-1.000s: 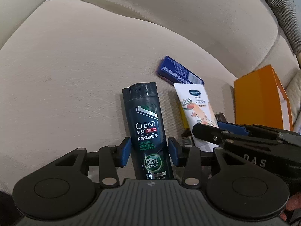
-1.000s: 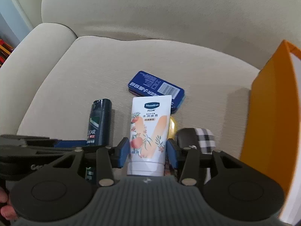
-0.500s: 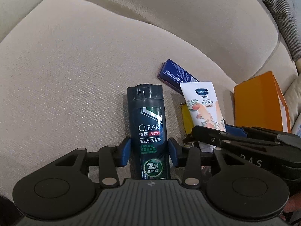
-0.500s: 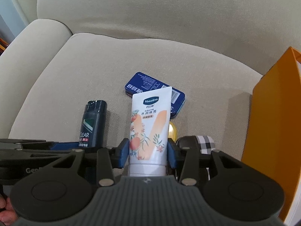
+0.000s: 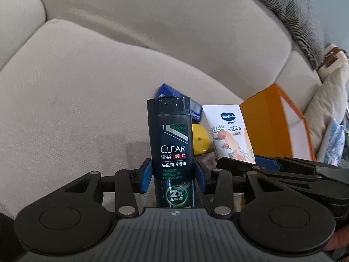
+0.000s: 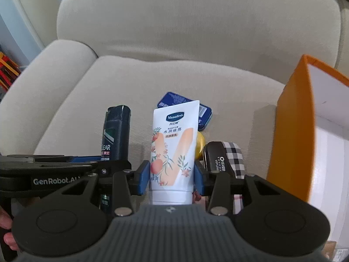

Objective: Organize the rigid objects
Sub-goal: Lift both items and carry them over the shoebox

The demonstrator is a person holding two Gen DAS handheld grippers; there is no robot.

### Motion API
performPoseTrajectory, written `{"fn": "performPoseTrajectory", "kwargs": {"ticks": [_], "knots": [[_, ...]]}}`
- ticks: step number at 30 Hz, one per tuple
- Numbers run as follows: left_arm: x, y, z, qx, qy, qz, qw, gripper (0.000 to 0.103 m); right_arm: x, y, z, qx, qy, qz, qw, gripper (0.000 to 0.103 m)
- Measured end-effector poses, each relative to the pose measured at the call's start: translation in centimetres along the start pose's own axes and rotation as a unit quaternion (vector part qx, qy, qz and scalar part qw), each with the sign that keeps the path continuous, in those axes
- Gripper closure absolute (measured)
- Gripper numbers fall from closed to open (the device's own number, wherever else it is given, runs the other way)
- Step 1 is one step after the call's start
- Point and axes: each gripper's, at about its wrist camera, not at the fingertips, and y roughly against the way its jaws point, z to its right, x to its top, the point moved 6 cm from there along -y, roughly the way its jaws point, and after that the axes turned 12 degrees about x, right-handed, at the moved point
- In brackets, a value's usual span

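Observation:
My left gripper (image 5: 173,175) is shut on a dark Clear shampoo bottle (image 5: 171,144) and holds it upright above the sofa seat; the bottle also shows in the right wrist view (image 6: 115,135). My right gripper (image 6: 172,174) is shut on a white Vaseline tube (image 6: 173,144), also lifted and upright; the tube shows in the left wrist view (image 5: 229,133). The two grippers are side by side. An open orange box (image 6: 290,135) stands to the right, also in the left wrist view (image 5: 272,124).
On the beige sofa seat (image 6: 130,87) lie a blue tin (image 6: 204,112), a yellow object (image 5: 199,140) and a black item with checked cloth (image 6: 224,159). A grey cushion (image 5: 290,11) and a cream bag (image 5: 329,83) sit at the right.
Both grippers have lifted their objects off the seat and tilted them upright. The view now takes in more of the sofa back.

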Motion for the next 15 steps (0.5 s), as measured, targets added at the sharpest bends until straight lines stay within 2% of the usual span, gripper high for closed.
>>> {"fn": "performPoseTrajectory", "kwargs": {"ticks": [7,15], "knots": [[0.3,4.0,2.5,-0.021,-0.018,0.026,0.9993,0.056,-0.3,5.2,-0.2,0.007,0.0,0.047,0.999,0.059],[0.8,6.9,8.8,-0.06,-0.058,0.05,0.9953,0.056,-1.5,12.5,1.5,-0.003,-0.006,0.105,0.994,0.059]]}}
